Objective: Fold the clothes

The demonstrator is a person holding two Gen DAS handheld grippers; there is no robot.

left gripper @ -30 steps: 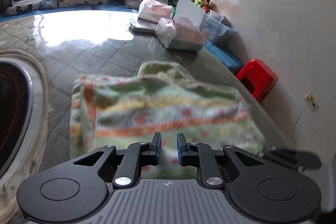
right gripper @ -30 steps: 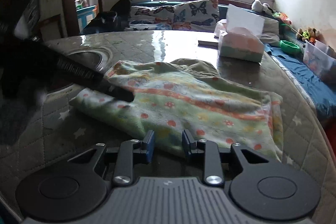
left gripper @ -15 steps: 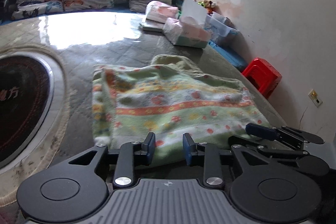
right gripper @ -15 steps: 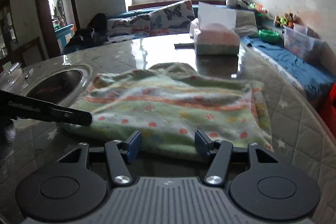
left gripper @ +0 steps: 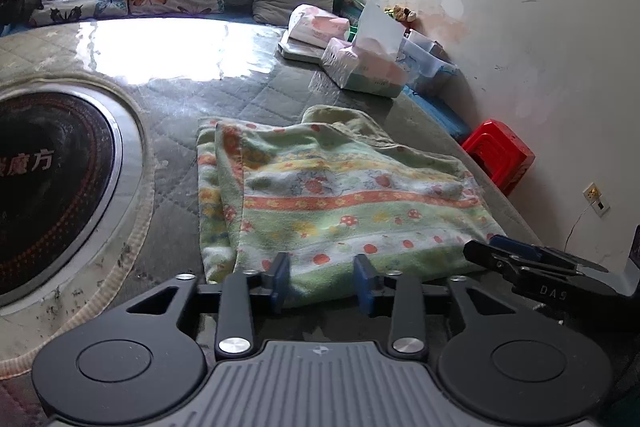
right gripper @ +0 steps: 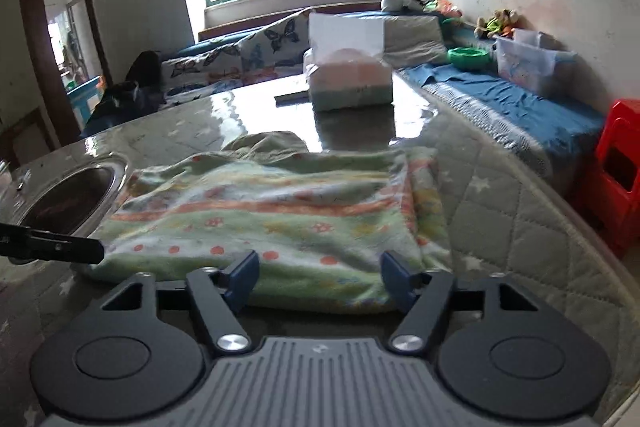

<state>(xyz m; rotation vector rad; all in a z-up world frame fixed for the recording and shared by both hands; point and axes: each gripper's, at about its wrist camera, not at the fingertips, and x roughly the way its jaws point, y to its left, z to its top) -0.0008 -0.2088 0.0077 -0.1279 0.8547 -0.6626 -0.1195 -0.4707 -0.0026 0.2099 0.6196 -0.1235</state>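
The grey quilted worktop [left gripper: 256, 95] with its glossy clear cover carries the task's thing: a pale green fleece garment printed with orange bands, dots and mushrooms [left gripper: 340, 195], lying folded over near the front edge, its thicker doubled side toward the round black cooker plate [left gripper: 48, 187] set into the worktop. The step in hand looks like letting go of a finished fold, so both pairs of jaws should clear the near hem fully before drawing back, or the top layer will drag and the fold come undone. The left hand-held gripper [left gripper: 323, 281] is opening, about half spread, holding nothing; the right hand-held gripper [right gripper: 320, 279] is opening wider, also empty, with hem lying in front of both.

The garment's kind is unclear. Its far edge bunches into an olive hump, and the layer count underneath cannot be made out.
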